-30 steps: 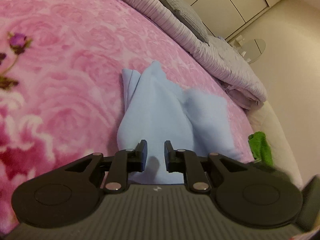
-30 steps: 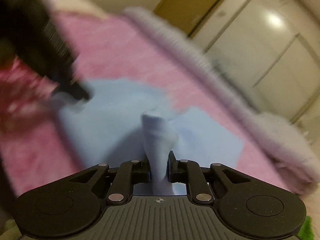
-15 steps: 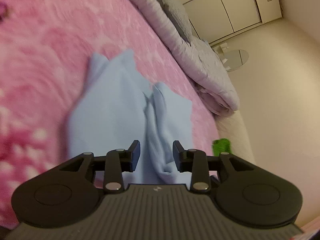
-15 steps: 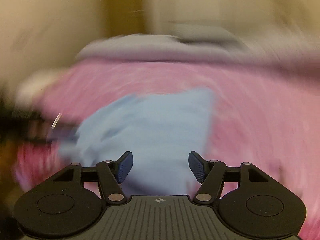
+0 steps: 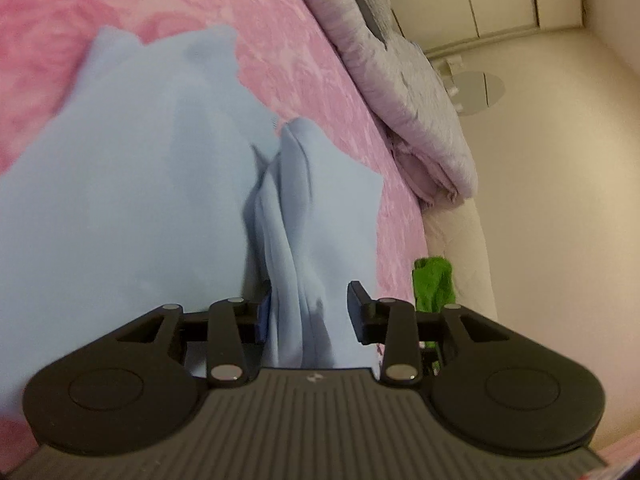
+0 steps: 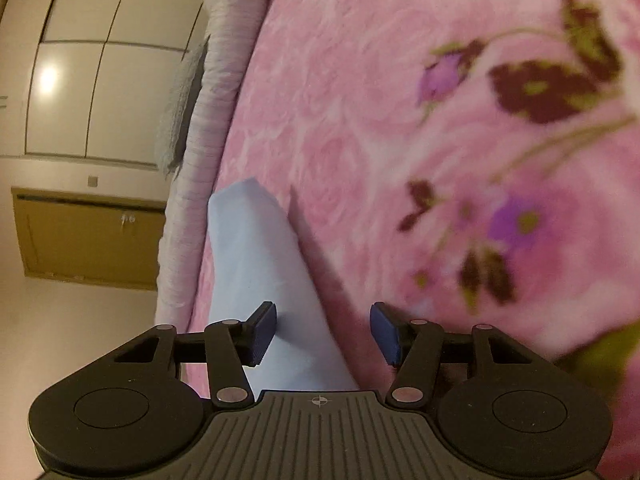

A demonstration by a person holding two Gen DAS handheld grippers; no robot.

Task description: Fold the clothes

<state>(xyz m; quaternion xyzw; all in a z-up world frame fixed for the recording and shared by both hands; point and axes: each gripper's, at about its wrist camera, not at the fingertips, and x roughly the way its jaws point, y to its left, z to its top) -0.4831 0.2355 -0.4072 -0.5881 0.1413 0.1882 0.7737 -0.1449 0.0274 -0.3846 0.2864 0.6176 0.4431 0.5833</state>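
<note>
A light blue garment point(image 5: 132, 184) lies spread on a pink flowered blanket point(image 6: 360, 120) on a bed, with a raised ridge of bunched cloth running down its middle. The left gripper point(image 5: 308, 314) has just narrowed slightly around that ridge; its jaws stand apart, one side against the cloth, the other clear. The right gripper point(image 6: 322, 332) has also narrowed a little, its jaws apart over the garment's edge, not pinching. The step looks like taking fresh holds between folds. Next, each gripper likely needs to clamp an edge before lifting the cloth over.
</note>
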